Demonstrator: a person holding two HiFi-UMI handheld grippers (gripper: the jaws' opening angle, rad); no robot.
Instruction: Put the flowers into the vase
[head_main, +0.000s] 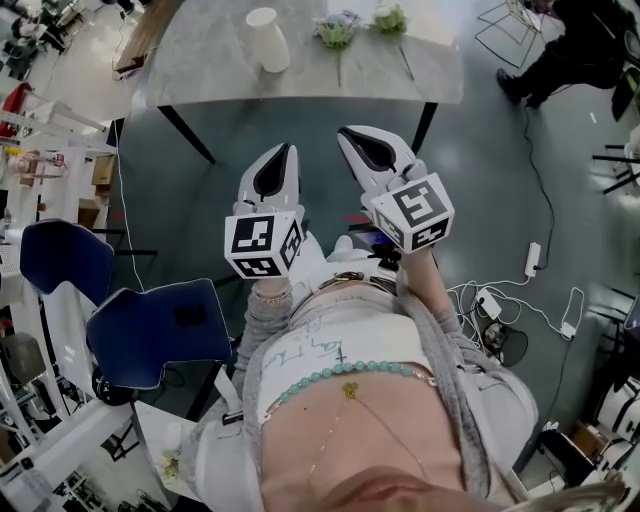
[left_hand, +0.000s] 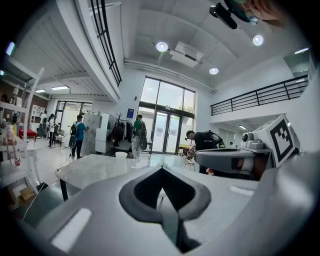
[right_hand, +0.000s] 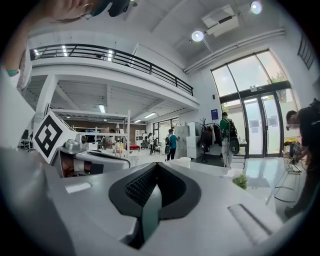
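Top of the head view: a pale table (head_main: 200, 70), well apart from me across open floor. On it a white vase (head_main: 267, 40) stands upright, upper centre-left. Just right of it lie two flowers (head_main: 336, 32), pale green heads at the far side; their thin stems run down the frame toward the table's near edge, so the long axis points roughly at me. In mid-frame I hold both tongs close to my body, tips aimed at the table. The left gripper (head_main: 281, 160) has its jaws pressed together with nothing between them; the right gripper (head_main: 358, 145) is the same, closed and empty. The right one sits almost straight below the flowers and looks nearer to them; the left one lines up below the vase. I judge nothing is picked up yet, and the right tongs must open before reaching for a stem.
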